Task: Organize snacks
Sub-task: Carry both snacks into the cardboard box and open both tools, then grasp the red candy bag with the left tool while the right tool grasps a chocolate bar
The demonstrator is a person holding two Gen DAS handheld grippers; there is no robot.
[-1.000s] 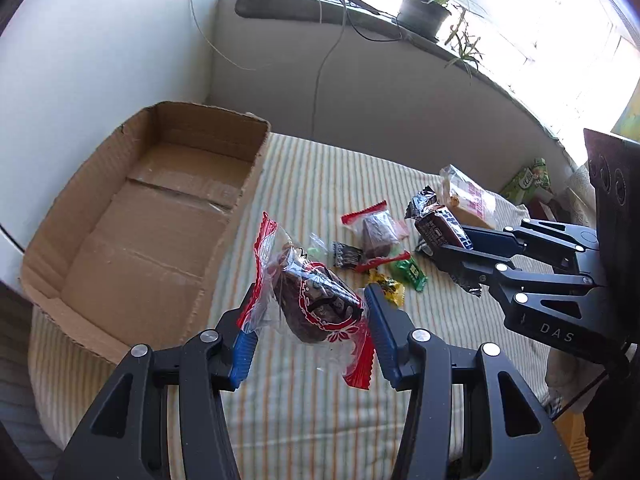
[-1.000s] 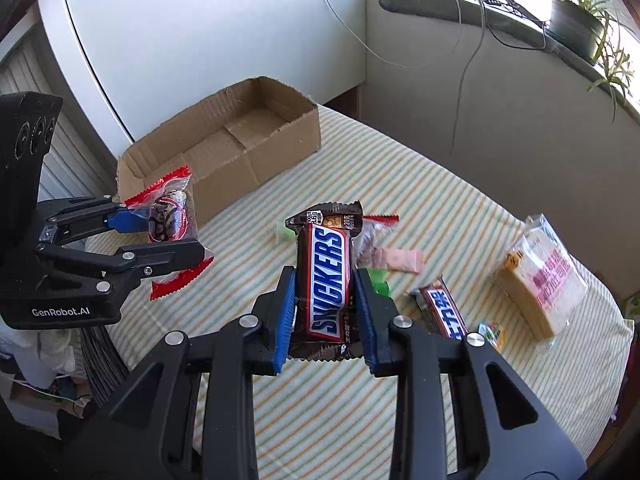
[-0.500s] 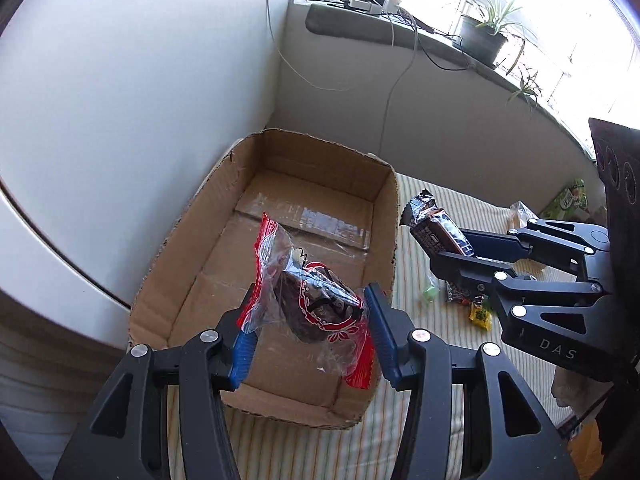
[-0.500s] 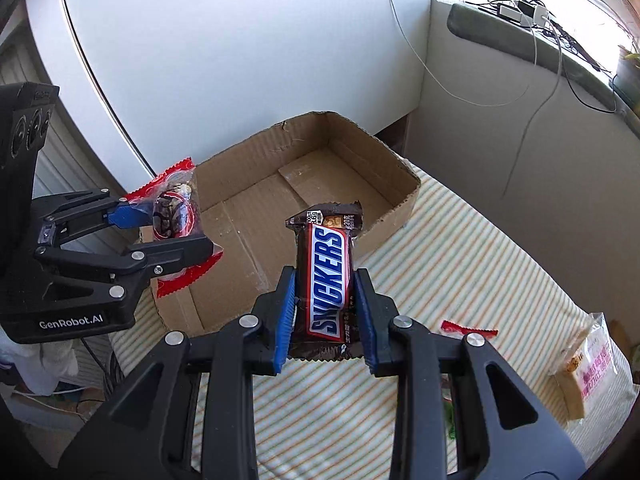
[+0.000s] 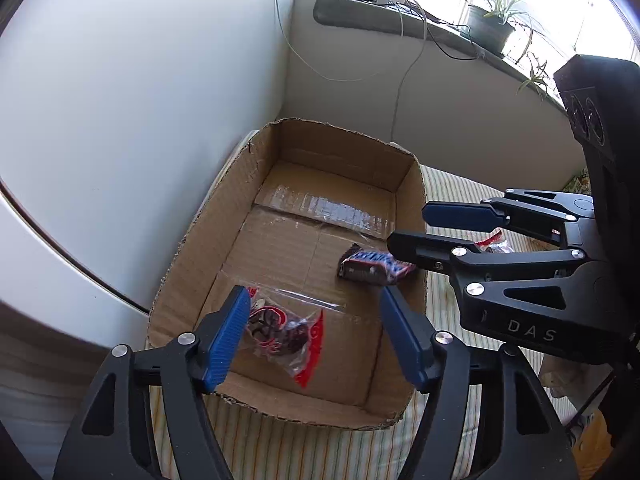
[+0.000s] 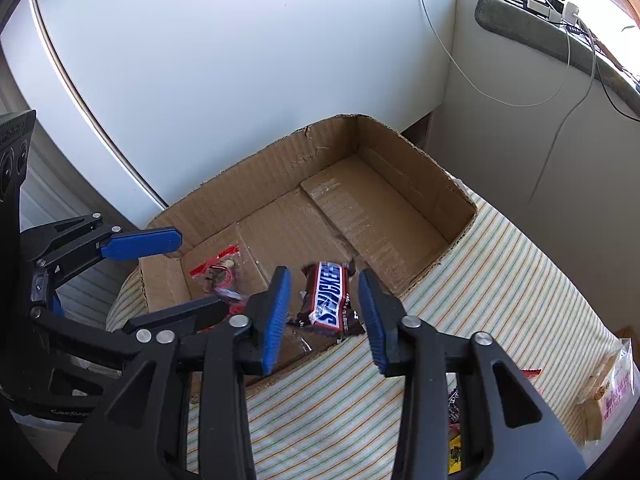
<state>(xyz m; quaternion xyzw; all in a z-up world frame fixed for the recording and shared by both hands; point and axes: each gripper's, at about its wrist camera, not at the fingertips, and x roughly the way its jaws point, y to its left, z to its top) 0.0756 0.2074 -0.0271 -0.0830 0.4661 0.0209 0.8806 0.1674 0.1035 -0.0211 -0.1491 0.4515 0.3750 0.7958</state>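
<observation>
Over the open brown cardboard box (image 5: 304, 264) both grippers hang with fingers apart: the left gripper (image 5: 316, 332) above a clear red-edged snack bag (image 5: 286, 330) at the near end, the right gripper (image 6: 324, 316) above a brown Snickers bar (image 6: 330, 300) beside the right wall, so snacks collect inside.

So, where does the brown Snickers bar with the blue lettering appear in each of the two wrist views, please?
Left wrist view: the brown Snickers bar lies right of centre on the floor of the open brown cardboard box, partly behind the right tool.
Right wrist view: the bar lies low in the centre, between the open right tool fingers, near the box's front wall.
Shared landmark: the clear strip of tape on the box floor.
</observation>
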